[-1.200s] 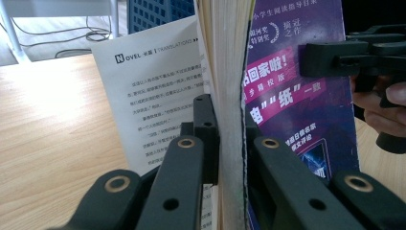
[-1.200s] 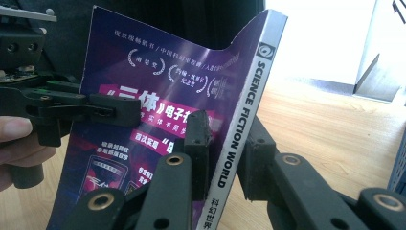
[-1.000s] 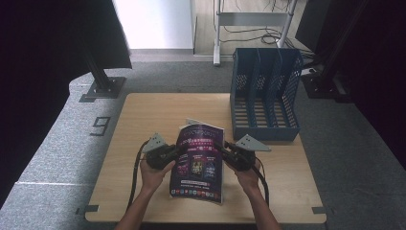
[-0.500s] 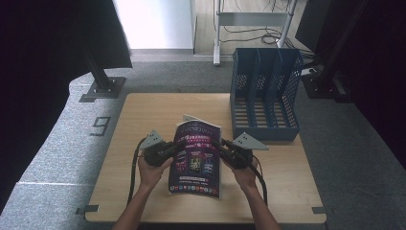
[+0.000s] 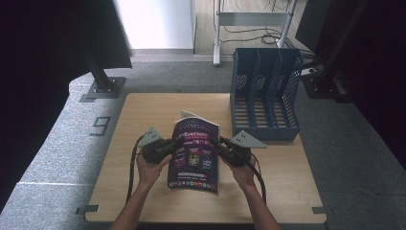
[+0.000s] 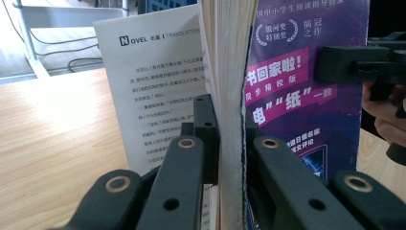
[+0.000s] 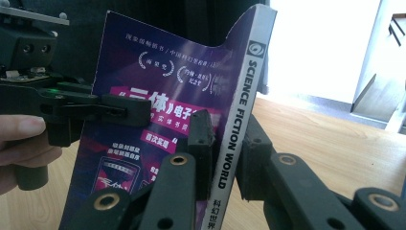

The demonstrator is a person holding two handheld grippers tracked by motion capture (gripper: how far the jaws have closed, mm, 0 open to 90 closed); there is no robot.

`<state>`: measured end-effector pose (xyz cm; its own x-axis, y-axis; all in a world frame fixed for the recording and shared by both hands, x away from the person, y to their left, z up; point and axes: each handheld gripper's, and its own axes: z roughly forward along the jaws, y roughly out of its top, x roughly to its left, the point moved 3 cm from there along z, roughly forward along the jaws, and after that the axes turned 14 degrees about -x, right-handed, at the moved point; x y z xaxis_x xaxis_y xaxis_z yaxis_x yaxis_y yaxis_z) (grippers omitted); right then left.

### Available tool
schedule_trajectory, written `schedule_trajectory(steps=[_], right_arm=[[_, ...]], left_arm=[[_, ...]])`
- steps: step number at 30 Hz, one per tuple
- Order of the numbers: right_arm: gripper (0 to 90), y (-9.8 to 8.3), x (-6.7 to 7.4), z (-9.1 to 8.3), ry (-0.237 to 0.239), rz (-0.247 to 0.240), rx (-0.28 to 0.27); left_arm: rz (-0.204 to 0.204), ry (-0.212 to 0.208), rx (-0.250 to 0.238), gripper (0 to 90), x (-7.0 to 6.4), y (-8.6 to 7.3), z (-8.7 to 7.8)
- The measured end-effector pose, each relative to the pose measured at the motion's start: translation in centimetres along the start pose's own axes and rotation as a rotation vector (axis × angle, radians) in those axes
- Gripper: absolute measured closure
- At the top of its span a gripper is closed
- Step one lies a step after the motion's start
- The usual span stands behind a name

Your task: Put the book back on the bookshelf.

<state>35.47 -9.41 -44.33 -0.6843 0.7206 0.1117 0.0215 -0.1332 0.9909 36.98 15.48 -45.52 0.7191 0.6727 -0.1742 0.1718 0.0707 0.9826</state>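
- Table [image 5: 143,110]: pale wood top, the person's forearms coming in from the near edge. Bare surface all around the work.
- File rack [image 5: 265,91]: blue, perforated, with upright dividers; stands at the far right of the table, slots open toward the top. Nearest rack wall is close to the right gripper, not touching it.
- Magazine [image 5: 194,153]: purple cover, held up off the table near the middle, tilted, between the two grippers. A loose white page [image 6: 148,81] hangs out behind the cover on the open-edge side.
- Left gripper [image 5: 165,147]: jaws closed tight on the magazine's open page edge; in the left gripper view the page block [image 6: 230,96] sits pinched between the pads.
- Right gripper [image 5: 227,151]: jaws clamped on the spine side; the right gripper view has the white spine [image 7: 237,124] running up between the pads.
- Risk, as I judge it: the top corner of the cover already curls in the right gripper view; pulling the hands apart or twisting them unevenly could crease or tear it.
- Risk: the loose white page is not clearly caught by the left pads; it may slip out or snag on a rack divider if the magazine goes that way.
- Risk: releasing one side early would let the limp magazine flop and fan open.
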Motion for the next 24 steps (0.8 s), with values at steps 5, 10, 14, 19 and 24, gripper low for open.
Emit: schedule_trajectory(steps=[5, 10, 14, 19, 24], right_arm=[[78.0, 0.3, -0.3, 0.2, 0.004, -0.014, -0.009], [78.6, 0.8, -0.5, 0.4, -0.011, -0.022, -0.038], [79.5, 1.4, -0.4, 0.3, -0.006, -0.04, -0.067], [80.3, 1.7, 0.0, -0.2, 0.012, -0.068, -0.1], [81.0, 1.0, 0.1, -0.7, 0.015, -0.071, -0.083]], left_arm=[[0.004, 0.004, -0.006, 85.9, 0.1, 0.3, 0.3], [0.027, 0.01, -0.005, 85.9, 0.1, 1.4, 0.8], [0.035, 0.01, -0.016, 85.9, 0.0, 2.1, 0.7], [0.046, 0.003, -0.027, 85.8, -0.4, 2.0, 0.3], [0.033, -0.004, -0.029, 85.3, -0.4, 1.0, 0.0]])
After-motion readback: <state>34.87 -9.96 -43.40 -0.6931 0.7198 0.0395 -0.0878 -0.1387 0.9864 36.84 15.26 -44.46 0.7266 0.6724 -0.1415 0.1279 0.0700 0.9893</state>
